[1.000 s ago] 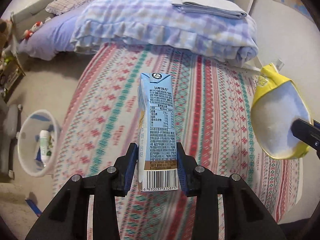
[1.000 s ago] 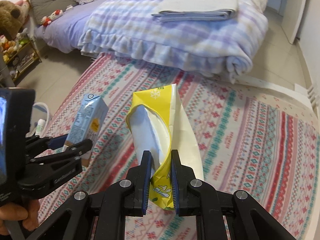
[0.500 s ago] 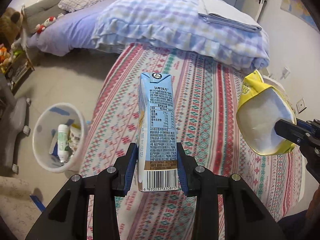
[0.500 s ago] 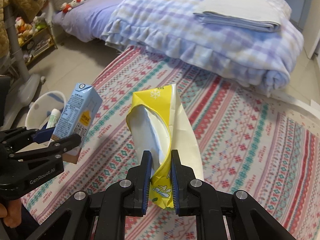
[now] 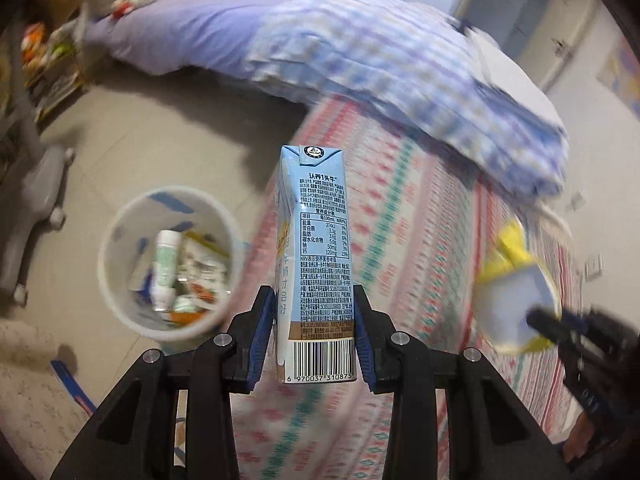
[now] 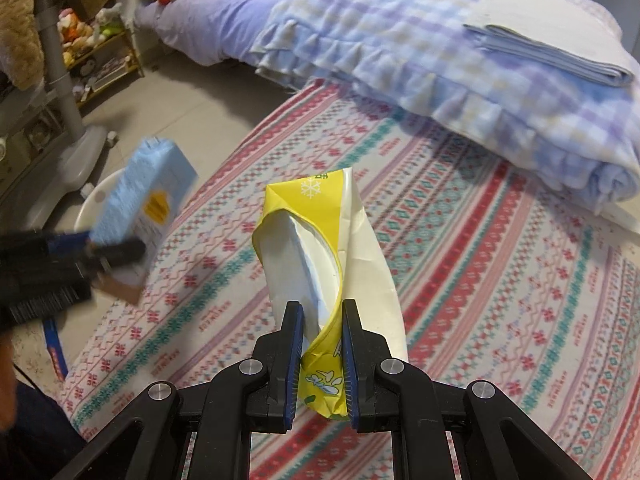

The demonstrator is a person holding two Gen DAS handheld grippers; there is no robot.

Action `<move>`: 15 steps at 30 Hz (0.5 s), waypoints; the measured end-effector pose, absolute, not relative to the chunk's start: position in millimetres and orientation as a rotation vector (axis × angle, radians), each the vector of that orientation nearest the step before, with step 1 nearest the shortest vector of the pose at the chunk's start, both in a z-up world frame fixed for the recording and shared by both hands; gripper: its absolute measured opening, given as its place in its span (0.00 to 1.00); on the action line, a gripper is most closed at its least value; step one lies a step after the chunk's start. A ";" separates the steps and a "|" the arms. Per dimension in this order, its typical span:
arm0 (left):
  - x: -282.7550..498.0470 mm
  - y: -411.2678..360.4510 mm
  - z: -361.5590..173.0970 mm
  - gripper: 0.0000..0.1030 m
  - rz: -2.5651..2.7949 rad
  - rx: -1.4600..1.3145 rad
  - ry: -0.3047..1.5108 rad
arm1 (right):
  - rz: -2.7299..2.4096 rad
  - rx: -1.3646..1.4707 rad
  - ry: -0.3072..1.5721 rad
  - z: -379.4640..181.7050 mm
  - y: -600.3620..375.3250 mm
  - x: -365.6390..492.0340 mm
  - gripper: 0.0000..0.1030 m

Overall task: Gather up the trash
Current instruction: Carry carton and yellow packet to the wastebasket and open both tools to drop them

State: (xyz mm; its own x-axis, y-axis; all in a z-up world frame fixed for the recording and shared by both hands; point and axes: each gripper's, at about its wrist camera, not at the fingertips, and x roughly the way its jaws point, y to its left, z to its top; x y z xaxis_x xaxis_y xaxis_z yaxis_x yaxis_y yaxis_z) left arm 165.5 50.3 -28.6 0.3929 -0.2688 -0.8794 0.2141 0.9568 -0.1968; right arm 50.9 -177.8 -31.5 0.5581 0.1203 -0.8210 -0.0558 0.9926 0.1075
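My left gripper [image 5: 315, 300] is shut on a light blue milk carton [image 5: 316, 256] and holds it upright in the air, over the bed's edge. The carton also shows blurred in the right wrist view [image 6: 144, 216]. A white trash bin [image 5: 168, 264] with several pieces of trash inside stands on the floor, just left of the carton. My right gripper [image 6: 322, 312] is shut on a crumpled yellow and white wrapper [image 6: 316, 248] above the patterned bedspread [image 6: 500, 272]. The wrapper also shows at the right of the left wrist view [image 5: 516, 296].
A folded checked quilt [image 6: 460, 64] with a folded sheet on it lies further up the bed. A grey chair base [image 5: 36, 204] stands on the tiled floor left of the bin. A shelf with toys [image 6: 92, 52] is at the far left.
Both grippers have swung left toward the bin with their loads. The bin now sits much nearer the carton in the left wrist view. Both grips are unchanged.
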 end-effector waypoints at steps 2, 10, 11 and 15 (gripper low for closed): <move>179.9 76.5 -30.6 0.39 -0.271 -0.089 1.145 | 0.117 0.072 0.971 -32.4 -172.4 52.0 0.15; 215.7 138.5 -63.5 0.39 -0.195 -0.182 1.238 | 0.154 0.109 0.962 -36.4 -162.4 54.9 0.15; 219.1 140.1 -68.6 0.39 -0.199 -0.191 1.247 | 0.155 0.115 0.959 -36.6 -161.7 54.9 0.15; 230.0 138.2 -84.9 0.39 -0.186 -0.192 1.261 | 0.178 0.153 0.958 -38.4 -158.8 58.9 0.15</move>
